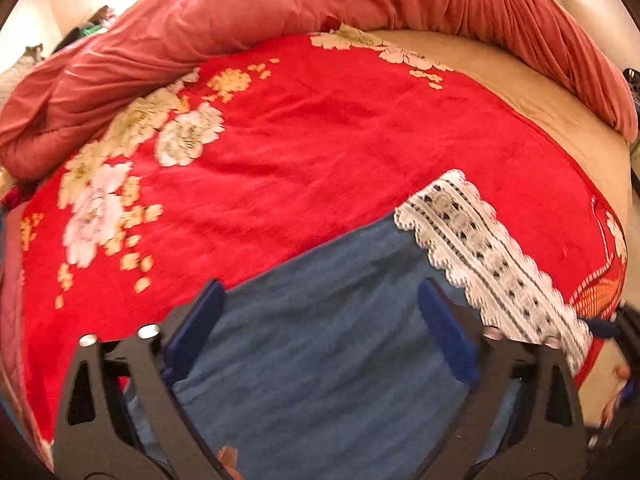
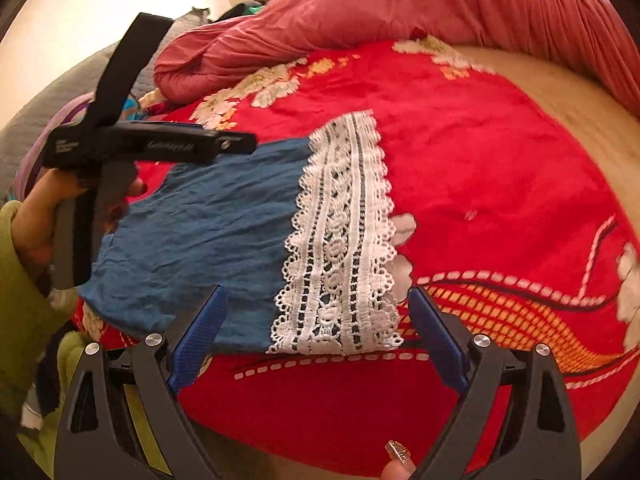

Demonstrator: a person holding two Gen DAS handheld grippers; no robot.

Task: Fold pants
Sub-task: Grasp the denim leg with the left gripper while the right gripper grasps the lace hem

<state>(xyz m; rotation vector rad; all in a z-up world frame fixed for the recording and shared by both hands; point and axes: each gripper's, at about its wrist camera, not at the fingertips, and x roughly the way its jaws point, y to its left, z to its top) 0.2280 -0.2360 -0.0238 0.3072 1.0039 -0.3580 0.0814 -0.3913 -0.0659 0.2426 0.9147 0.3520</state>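
Blue pants (image 2: 208,240) with a white lace cuff (image 2: 340,240) lie folded on a red floral blanket (image 2: 460,152). In the left wrist view the pants (image 1: 320,340) fill the lower middle, with the lace cuff (image 1: 488,252) at right. My left gripper (image 1: 320,292) is open, its blue fingers hovering over the blue cloth; it also shows in the right wrist view (image 2: 236,142) at the pants' far left edge. My right gripper (image 2: 316,296) is open, its fingers straddling the near end of the lace cuff, holding nothing.
A rolled pink quilt (image 1: 280,8) runs along the far side of the bed and curves down the right. A beige sheet (image 1: 560,112) shows beyond the blanket's right edge. A grey cover and clutter (image 2: 60,96) lie at the far left.
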